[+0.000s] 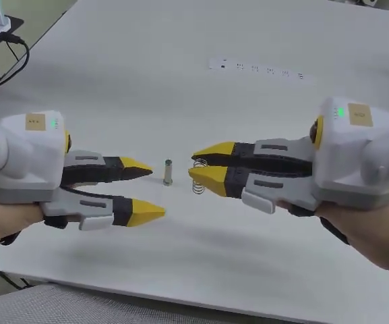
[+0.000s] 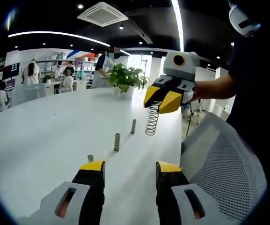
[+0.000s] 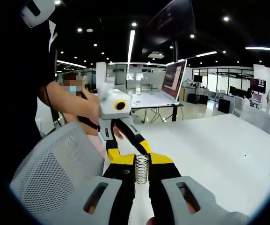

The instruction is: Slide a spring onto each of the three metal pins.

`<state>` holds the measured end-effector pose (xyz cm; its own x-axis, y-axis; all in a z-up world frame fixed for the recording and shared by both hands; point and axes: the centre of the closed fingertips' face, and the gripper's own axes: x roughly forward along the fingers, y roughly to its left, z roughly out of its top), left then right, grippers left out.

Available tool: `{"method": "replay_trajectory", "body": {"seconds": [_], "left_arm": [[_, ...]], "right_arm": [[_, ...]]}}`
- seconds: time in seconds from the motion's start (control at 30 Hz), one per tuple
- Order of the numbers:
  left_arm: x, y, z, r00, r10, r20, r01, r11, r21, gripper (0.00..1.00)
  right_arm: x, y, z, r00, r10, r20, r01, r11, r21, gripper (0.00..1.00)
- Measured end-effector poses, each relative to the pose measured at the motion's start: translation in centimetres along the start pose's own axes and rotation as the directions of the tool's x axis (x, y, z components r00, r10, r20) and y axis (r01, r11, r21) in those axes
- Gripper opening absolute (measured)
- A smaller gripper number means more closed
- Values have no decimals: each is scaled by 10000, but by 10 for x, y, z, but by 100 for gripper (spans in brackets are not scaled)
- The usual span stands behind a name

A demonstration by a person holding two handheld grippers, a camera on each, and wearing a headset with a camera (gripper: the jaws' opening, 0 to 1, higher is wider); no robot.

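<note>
Done: mid pin (image 2: pixel 117 141) + far pin (image 2: pixel 133 125) look sprung already, judging by left gripper view
Left to do: near pin (image 1: pixel 168 172) bare, wants 3rd spring
Spring (image 3: pixel 142 168): pinched upright in right gripper (image 1: pixel 204 165), just right of near pin
Left gripper (image 1: pixel 150 189): jaws spread, empty, just left of near pin
Room: table (image 1: pixel 248 101) open far + right; near edge close under both hands
</note>
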<state>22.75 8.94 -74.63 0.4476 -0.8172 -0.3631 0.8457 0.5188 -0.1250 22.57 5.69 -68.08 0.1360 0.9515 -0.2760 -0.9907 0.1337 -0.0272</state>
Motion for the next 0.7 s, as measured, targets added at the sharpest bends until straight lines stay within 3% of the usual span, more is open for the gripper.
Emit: {"method": "replay_trajectory", "body": {"seconds": [0.6, 0.7], "left_arm": [[-19, 20, -20, 9949, 982, -222, -992, 9939, -492, 57], [-20, 22, -23, 9934, 1100, -335, -1116, 9926, -489, 64]], "right_arm": [[-3, -6, -8, 9994, -284, -186, 286, 9995, 111, 6], [-3, -7, -11, 9992, -311, -244, 314, 9994, 140, 6]]}}
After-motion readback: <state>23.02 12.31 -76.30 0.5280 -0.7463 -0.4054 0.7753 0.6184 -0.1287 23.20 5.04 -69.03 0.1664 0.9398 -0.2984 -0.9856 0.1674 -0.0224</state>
